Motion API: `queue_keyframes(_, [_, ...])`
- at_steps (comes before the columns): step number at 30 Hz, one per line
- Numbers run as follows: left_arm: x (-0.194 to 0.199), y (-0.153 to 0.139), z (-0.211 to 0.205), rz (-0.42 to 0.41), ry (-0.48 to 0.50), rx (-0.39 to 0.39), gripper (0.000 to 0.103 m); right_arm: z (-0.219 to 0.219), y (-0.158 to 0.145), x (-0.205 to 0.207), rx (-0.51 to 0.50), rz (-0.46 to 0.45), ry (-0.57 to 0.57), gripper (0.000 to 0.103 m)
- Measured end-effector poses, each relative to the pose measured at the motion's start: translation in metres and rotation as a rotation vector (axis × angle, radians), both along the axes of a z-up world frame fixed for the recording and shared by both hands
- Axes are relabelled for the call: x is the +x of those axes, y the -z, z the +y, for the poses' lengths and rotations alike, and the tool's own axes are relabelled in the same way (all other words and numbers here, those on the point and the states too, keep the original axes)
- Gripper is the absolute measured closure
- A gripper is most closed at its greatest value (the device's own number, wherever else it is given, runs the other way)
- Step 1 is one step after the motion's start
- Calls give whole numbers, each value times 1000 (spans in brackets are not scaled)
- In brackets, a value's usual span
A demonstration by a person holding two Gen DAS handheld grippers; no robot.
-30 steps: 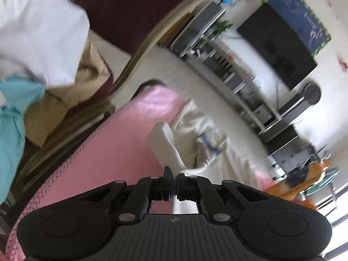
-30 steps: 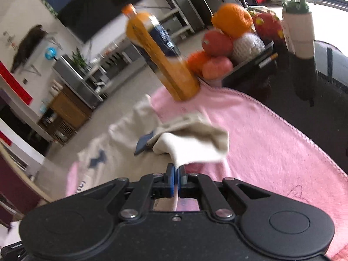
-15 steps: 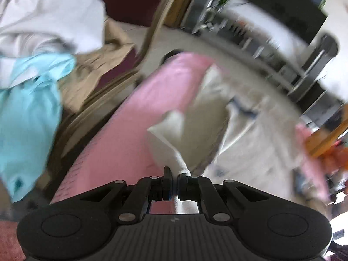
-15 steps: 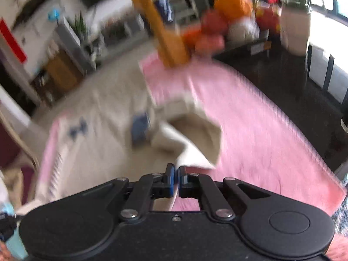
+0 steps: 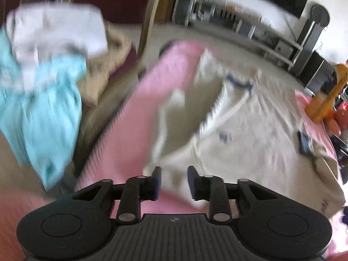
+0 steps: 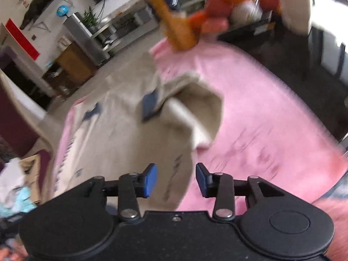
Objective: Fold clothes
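Both sleeves of the cream shirt (image 5: 250, 134) released, left gripper (image 5: 174, 181) and right gripper (image 6: 176, 180) jaws newly parted, cloth dropped onto the pink blanket (image 6: 261, 113).

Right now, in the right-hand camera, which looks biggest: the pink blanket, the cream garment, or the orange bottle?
1. Pink blanket
2. Cream garment, nearly as big; blur makes that unsure
3. Orange bottle, smallest, though farthest away

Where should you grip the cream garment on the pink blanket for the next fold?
Probably the cream garment by its near hem, from above at the near side: that edge lies flat on the pink blanket, between the jaws of the right gripper, which have just been opening.
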State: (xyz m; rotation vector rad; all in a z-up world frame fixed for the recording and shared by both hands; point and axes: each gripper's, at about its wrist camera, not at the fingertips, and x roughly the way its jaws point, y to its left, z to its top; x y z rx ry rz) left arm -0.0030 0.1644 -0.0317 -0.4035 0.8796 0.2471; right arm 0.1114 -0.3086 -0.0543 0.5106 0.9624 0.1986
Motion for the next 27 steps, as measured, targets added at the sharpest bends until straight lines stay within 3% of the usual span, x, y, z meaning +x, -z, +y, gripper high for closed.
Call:
queue_keyframes(5, [-12,27,5,56,12,-237,68,3,19,-8,96,73,-20,60])
queue_keyframes(9, [-9,42,-6,48,66,-327,66,0,34,-11,164,113,4,59])
queue_keyframes(14, [1,47,-17,22,102,-305,64,5,49,-6,212,150,15,60])
queue_keyframes(22, [12,51,-38,-15,189,-258,67,30,59,2,111,91,9,60])
queue_keyframes(26, [9,55,-48,-9,231,-272,70,26,67,-1,235,125,38,61])
queue_keyframes(27, [8,55,-50,-10,237,-266,70,23,71,-3,284,152,51,66])
